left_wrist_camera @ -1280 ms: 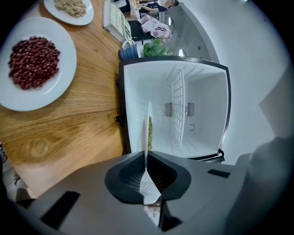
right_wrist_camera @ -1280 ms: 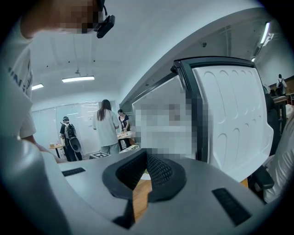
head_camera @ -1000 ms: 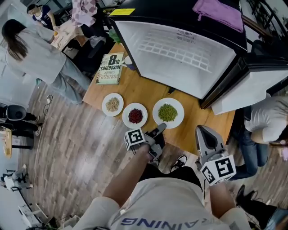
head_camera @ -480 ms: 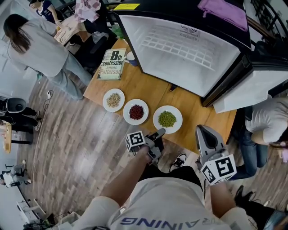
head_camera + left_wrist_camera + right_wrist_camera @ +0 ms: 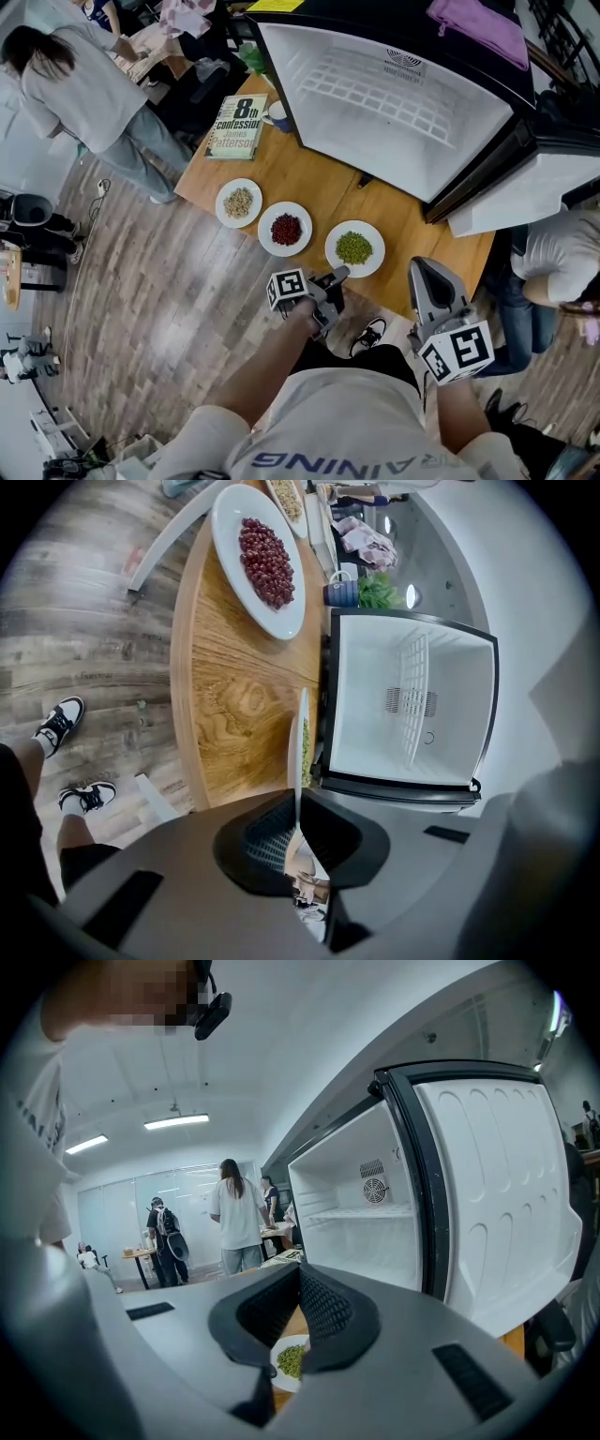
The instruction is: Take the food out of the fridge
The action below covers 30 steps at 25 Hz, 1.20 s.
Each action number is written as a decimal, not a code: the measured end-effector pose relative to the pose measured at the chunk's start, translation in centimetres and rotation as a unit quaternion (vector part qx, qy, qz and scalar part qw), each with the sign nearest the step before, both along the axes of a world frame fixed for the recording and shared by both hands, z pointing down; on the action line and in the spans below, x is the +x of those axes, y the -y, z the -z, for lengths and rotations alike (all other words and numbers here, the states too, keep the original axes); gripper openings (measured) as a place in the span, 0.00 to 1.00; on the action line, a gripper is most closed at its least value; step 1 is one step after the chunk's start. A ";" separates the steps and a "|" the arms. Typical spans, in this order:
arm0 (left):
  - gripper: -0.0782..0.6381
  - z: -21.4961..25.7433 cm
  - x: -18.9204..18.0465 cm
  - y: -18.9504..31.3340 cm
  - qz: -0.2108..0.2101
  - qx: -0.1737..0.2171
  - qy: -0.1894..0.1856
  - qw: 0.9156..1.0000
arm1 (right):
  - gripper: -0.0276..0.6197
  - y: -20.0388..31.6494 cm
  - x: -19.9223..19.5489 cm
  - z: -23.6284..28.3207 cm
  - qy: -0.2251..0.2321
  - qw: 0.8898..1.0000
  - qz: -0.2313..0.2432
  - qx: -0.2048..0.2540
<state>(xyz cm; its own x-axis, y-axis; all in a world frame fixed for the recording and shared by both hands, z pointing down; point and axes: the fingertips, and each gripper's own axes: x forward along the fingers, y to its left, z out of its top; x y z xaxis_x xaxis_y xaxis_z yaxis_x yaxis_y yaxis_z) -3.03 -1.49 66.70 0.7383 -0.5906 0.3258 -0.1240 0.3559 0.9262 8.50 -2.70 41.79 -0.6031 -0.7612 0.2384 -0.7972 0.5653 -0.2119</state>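
Left gripper [image 5: 339,274] fingers are clamping shut on the near rim of the green peas plate [image 5: 375,255], which is sitting on the worktop [image 5: 309,183] by the open fridge [image 5: 394,94], beside the red beans plate [image 5: 264,234]. Right gripper [image 5: 427,268] fingers are hanging closed, gripping nothing.

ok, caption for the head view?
Left gripper grips the green-bean plate on the table, in front of the open fridge.

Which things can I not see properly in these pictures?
Lower inside of the fridge: right gripper view, hidden by the body of the right gripper.
Beige grains: left gripper view, cut off by the top edge.
Blue mug: head view, partly behind the fridge.
Small dark thing beside the fridge: head view, too small to name.
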 end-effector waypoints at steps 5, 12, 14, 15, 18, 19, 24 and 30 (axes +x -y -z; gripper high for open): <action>0.14 -0.7 -0.1 0.1 0.005 -0.012 0.002 1.000 | 0.07 0.1 -0.3 0.2 0.010 1.000 0.004 -0.002; 0.14 -1.4 -0.4 -0.5 -0.015 -0.034 0.035 0.999 | 0.07 0.5 -0.6 0.2 0.015 1.000 0.010 -0.002; 0.14 -1.4 -0.5 -0.7 -0.032 -0.030 0.057 0.997 | 0.07 0.4 -0.7 -0.2 0.011 1.000 0.010 -0.006; 0.14 -1.4 -0.5 -0.8 -0.039 -0.027 0.066 0.997 | 0.07 0.3 -0.8 -0.4 0.010 1.000 0.010 -0.009; 0.25 -1.0 -0.3 -0.9 -0.051 -0.017 0.073 0.996 | 0.07 0.1 -0.9 -0.7 0.008 1.000 0.011 -0.011; 0.30 -0.9 -0.1 -0.8 -0.055 -0.011 0.076 0.996 | 0.07 0.1 -0.9 -0.7 0.008 1.000 0.012 -0.012; 0.40 0.1 0.7 -0.7 -0.108 0.035 0.130 0.985 | 0.07 0.2 -0.9 -0.8 0.008 1.000 0.013 -0.011; 0.43 0.9 1.4 -1.0 -0.214 0.098 0.249 0.940 | 0.07 0.2 -0.9 -0.8 0.010 1.000 0.013 -0.011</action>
<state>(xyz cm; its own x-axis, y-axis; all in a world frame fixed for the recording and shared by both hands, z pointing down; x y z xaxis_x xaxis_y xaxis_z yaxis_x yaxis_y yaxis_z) -1.60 -0.46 65.84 0.7071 -0.3591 0.6091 -0.6516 0.0034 0.7585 7.56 -2.85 42.63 -0.6270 -0.7403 0.2426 -0.7781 0.5800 -0.2410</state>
